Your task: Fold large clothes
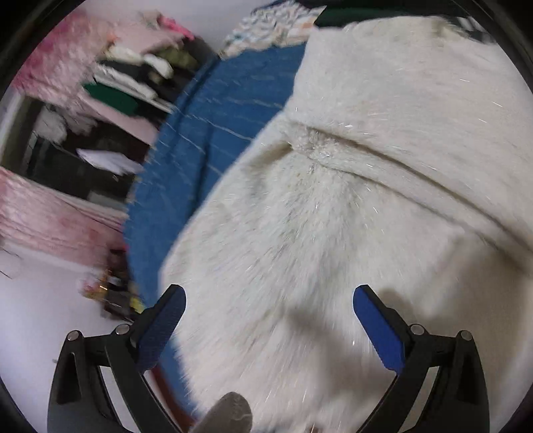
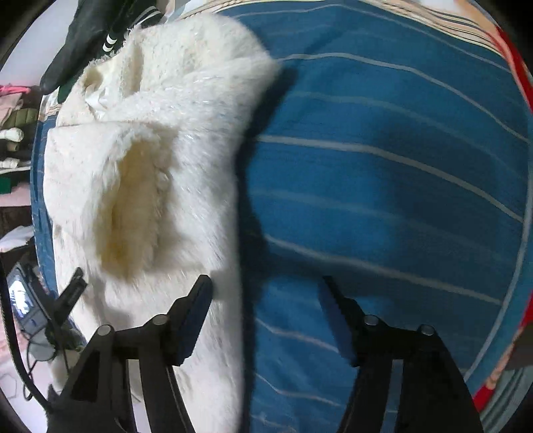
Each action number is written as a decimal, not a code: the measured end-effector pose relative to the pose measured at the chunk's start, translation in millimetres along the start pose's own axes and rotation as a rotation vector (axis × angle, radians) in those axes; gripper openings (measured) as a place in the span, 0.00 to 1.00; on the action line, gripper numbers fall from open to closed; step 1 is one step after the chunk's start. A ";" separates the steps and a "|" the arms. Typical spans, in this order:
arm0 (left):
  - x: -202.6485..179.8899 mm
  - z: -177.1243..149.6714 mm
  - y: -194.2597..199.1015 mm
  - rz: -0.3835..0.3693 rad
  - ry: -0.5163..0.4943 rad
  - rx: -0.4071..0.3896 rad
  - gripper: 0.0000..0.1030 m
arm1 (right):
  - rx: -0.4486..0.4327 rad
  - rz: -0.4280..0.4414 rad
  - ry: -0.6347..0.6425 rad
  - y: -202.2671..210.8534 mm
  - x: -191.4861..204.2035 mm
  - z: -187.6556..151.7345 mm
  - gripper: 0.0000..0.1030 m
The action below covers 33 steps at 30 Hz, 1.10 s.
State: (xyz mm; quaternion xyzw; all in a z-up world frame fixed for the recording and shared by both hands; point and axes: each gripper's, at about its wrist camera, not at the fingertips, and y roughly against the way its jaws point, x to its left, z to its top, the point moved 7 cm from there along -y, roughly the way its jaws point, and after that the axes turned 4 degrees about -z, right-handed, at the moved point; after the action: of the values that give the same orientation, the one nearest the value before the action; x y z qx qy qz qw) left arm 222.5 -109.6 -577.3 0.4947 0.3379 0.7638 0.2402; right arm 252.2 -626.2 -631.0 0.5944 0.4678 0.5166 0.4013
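A large cream fluffy garment (image 1: 349,200) lies on a blue striped bedspread (image 1: 213,140). In the left wrist view it fills most of the frame, with a folded ridge across its upper part. My left gripper (image 1: 269,296) is open just above the garment, holding nothing. In the right wrist view the garment (image 2: 150,173) lies at the left with a folded flap and a yellowish hollow. My right gripper (image 2: 266,289) is open over the garment's right edge and the bedspread (image 2: 383,183), holding nothing.
Shelves with stacked folded clothes (image 1: 133,76) and pink fabric (image 1: 50,213) stand beyond the bed's left edge. Dark clothing (image 2: 86,30) lies at the far end of the bed. A small screen and cables (image 2: 23,299) sit on the floor at the left.
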 end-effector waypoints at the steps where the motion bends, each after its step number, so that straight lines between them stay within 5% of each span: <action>1: -3.1 -10.7 17.6 0.026 -0.035 -0.011 1.00 | 0.002 -0.020 -0.001 5.3 -11.0 -7.1 0.66; 6: -27.6 -72.1 83.8 0.046 -0.166 -0.010 1.00 | -0.004 -0.086 -0.011 24.0 -51.2 -39.6 0.66; 14: -120.7 -174.1 172.2 -0.129 -0.426 -0.015 1.00 | 0.018 -0.142 -0.099 49.2 -146.8 -101.4 0.66; 20: -171.9 -184.5 165.0 -0.064 -0.529 -0.072 1.00 | 0.042 -0.153 -0.170 61.9 -221.1 -129.7 0.66; 25: -154.1 -155.0 124.7 0.024 -0.436 -0.088 1.00 | 0.046 -0.095 -0.158 47.8 -204.9 -115.1 0.66; 27: -137.4 -142.4 119.7 0.018 -0.368 -0.099 0.78 | 0.045 -0.033 -0.143 42.2 -200.5 -107.7 0.66; 29: -120.4 -133.3 118.7 -0.015 -0.297 -0.104 0.29 | 0.040 0.056 -0.115 35.2 -190.8 -94.4 0.69; 31: -110.8 -129.1 124.5 -0.046 -0.255 -0.111 0.23 | 0.017 0.189 -0.085 28.9 -176.8 -74.0 0.83; 33: -102.1 -123.2 129.1 -0.071 -0.234 -0.124 0.21 | -0.018 0.319 -0.049 26.3 -152.7 -50.5 0.84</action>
State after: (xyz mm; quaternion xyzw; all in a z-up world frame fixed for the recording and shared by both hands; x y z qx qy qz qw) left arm 145.5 -300.3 -575.3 0.5521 0.2770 0.7114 0.3352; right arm 201.5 -781.1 -634.8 0.6698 0.3529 0.5633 0.3309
